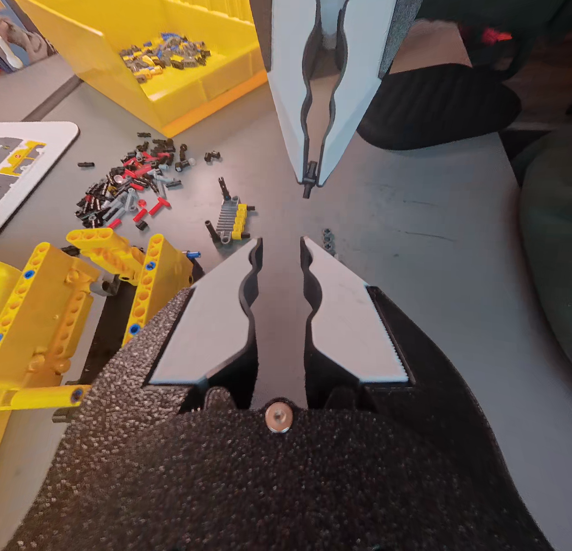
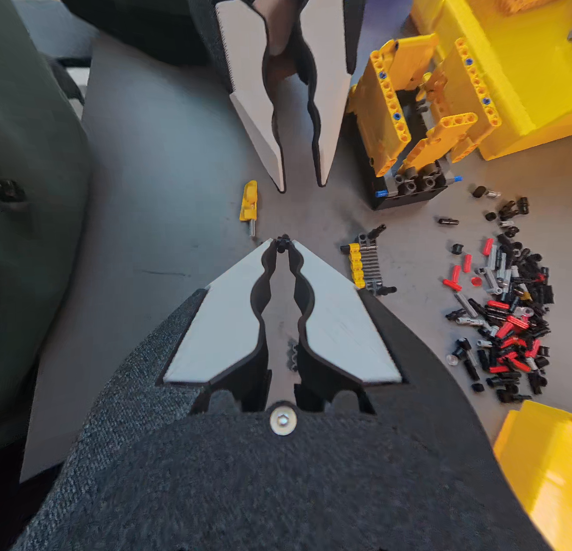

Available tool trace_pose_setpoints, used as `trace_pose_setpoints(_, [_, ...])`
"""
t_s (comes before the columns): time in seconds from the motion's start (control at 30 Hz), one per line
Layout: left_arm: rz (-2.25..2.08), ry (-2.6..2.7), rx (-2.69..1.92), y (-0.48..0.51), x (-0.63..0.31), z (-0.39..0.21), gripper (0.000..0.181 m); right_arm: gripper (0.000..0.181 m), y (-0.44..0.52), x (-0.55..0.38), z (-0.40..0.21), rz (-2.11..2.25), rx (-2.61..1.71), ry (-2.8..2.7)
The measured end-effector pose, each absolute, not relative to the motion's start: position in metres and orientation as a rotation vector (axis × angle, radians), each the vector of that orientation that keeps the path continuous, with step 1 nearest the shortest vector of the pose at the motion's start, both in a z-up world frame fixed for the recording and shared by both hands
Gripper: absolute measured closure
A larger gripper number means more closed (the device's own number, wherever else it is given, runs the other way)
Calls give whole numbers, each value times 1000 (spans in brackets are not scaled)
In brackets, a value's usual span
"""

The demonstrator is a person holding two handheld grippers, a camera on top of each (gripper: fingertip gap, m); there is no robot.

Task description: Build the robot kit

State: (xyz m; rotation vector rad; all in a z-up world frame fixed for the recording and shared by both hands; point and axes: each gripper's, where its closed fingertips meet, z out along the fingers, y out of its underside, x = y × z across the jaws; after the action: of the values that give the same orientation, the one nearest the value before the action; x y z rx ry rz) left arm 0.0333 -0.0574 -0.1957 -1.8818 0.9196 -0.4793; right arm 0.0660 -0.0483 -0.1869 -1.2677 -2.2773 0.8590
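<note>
My right gripper [image 2: 282, 244] is shut on a small black pin [image 2: 282, 238], held at its fingertips just above the grey table [image 2: 173, 226]. In the left wrist view the right gripper [image 1: 310, 180] points down toward me with the pin [image 1: 307, 190] sticking out of its tips. My left gripper [image 1: 281, 242] is open and empty, facing the right one across a short gap; it also shows in the right wrist view [image 2: 301, 187]. A small grey and yellow assembly [image 1: 232, 223] lies just left of my left fingertips, and it shows in the right wrist view [image 2: 365, 263] too.
A large yellow brick build [image 1: 77, 288] [image 2: 418, 118] stands beside my left gripper. A pile of loose black, red and grey pins [image 1: 130, 186] [image 2: 507, 313], a yellow bin [image 1: 154, 56], an instruction booklet [image 1: 31, 158], a yellow piece with a grey axle [image 2: 249, 201] and a small grey part [image 1: 328, 239] lie on the table.
</note>
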Motion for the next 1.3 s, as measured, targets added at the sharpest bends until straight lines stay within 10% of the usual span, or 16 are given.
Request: trace_pose_setpoints(1.3, [-483,1044,-1982,-70,16,-213,164,175,-62,72,-243,253,-1492,-2781])
